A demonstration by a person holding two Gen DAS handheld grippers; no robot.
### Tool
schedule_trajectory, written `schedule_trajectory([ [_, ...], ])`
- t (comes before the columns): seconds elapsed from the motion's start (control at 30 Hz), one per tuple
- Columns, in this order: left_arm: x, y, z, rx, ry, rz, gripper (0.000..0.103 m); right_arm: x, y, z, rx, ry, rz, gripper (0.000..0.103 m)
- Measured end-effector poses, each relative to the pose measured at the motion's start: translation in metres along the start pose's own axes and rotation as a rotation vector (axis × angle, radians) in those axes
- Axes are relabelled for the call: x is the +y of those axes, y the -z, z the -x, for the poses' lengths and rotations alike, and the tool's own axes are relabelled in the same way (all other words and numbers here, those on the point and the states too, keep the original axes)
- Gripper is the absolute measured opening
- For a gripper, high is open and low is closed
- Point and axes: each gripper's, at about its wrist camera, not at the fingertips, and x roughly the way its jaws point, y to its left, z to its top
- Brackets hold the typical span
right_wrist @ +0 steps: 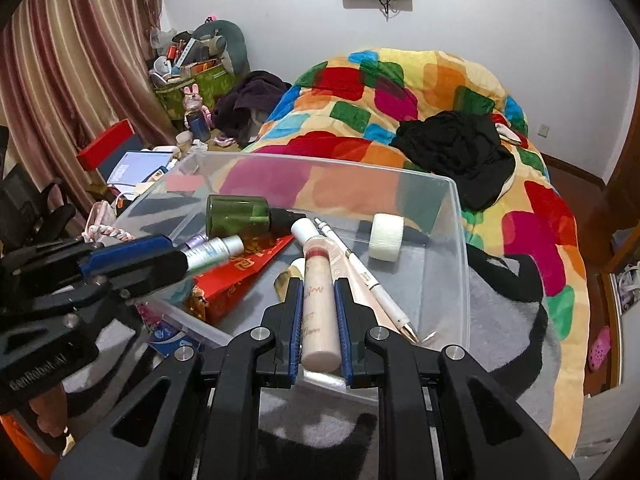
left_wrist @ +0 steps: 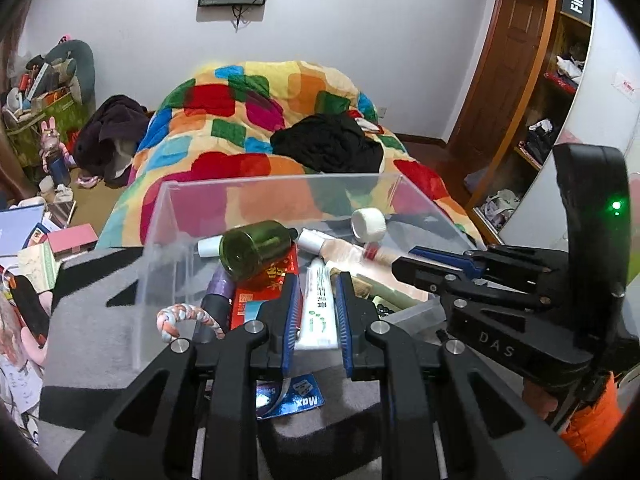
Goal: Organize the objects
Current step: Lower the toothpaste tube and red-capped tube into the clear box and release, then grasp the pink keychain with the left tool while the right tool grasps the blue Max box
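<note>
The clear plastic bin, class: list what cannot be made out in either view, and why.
- Left wrist: items under the green bottle and red packet, covered by the pile in the clear plastic bin.
- Right wrist: the silver tube's base, hidden by the left gripper.
- Both: tube print, too small.

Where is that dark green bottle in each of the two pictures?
Left wrist view: the dark green bottle lies on its side left of centre, base toward the camera, inside the clear plastic bin.
Right wrist view: the bottle lies left of centre, cap pointing right.
Shared landmark: the white tape roll to its right.
</note>
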Motion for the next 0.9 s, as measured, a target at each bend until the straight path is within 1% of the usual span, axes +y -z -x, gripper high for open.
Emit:
schedule_trajectory([
  [0.03,-0.001,0.0,0.005,-0.007,0.007,-0.006,0.017,-0.001,0.0,0.004,-0.008,-0.008,-0.001,0.016],
  [0.1,-0.002,-0.001,0.011,-0.017,0.006,-0.017,0.017,0.002,0.0,0.011,-0.024,-0.006,0.006,0.023],
  [0.13,-0.003,0.0,0.015,-0.022,0.004,-0.023,0.018,0.003,0.001,0.017,-0.038,-0.002,0.015,0.024],
  [0.27,-0.004,0.004,0.032,-0.049,-0.01,-0.027,0.027,0.013,0.005,0.036,-0.077,-0.007,0.05,0.026],
  [0.47,0.008,0.017,0.052,-0.056,-0.032,-0.012,0.028,0.024,0.015,0.056,-0.107,-0.044,0.085,0.031],
  [0.6,0.023,0.032,0.054,-0.023,-0.054,0.01,0.029,0.03,0.022,0.06,-0.104,-0.073,0.094,0.034],
  [0.7,0.036,0.045,0.046,0.027,-0.058,0.038,0.029,0.037,0.029,0.057,-0.087,-0.092,0.107,0.035],
  [0.83,0.053,0.06,0.027,0.105,-0.062,0.075,0.029,0.048,0.039,0.047,-0.049,-0.096,0.146,0.036],
  [0.9,0.058,0.063,0.018,0.135,-0.053,0.087,0.029,0.053,0.043,0.041,-0.029,-0.095,0.16,0.041],
])
